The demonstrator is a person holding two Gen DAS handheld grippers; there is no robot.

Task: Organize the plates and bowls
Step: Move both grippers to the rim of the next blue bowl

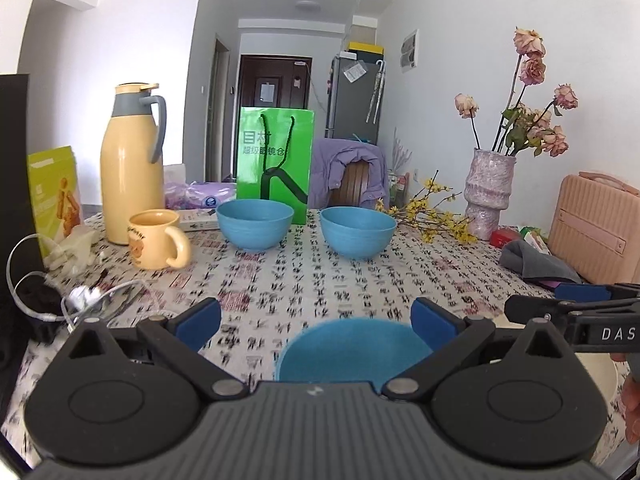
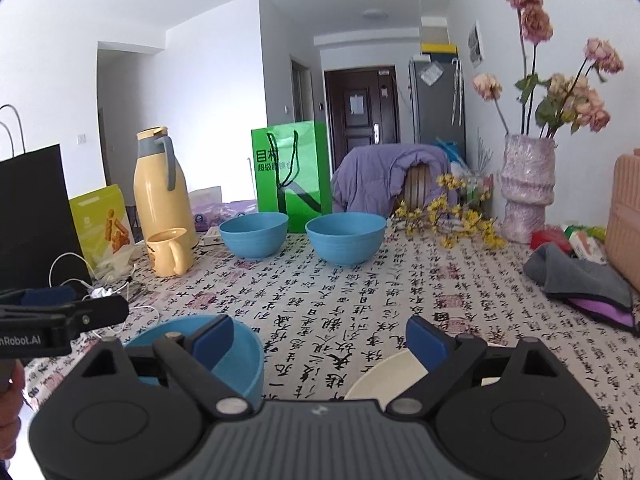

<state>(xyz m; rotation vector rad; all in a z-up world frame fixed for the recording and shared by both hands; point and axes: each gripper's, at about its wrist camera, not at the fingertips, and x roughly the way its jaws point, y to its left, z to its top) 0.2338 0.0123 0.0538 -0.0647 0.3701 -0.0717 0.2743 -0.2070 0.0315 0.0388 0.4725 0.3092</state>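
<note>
Two blue bowls stand side by side at the far middle of the table: the left bowl (image 1: 254, 224) (image 2: 253, 239) and the right bowl (image 1: 357, 231) (image 2: 345, 237). A third blue bowl (image 1: 352, 350) (image 2: 240, 356) sits at the near edge, under my open left gripper (image 1: 316, 322), whose jaws stand wide above it. A cream plate (image 2: 390, 372) (image 1: 596, 372) lies beside it, under my open right gripper (image 2: 320, 338). Neither gripper holds anything.
A yellow thermos (image 1: 130, 168), yellow mug (image 1: 158, 240), green paper bag (image 1: 274, 160), black bag (image 2: 32, 216) and cables (image 1: 36, 280) stand on the left. A vase of dried roses (image 1: 490, 192), yellow flower sprigs (image 1: 428, 216), grey cloth (image 1: 536, 262) and pink case (image 1: 596, 228) are right.
</note>
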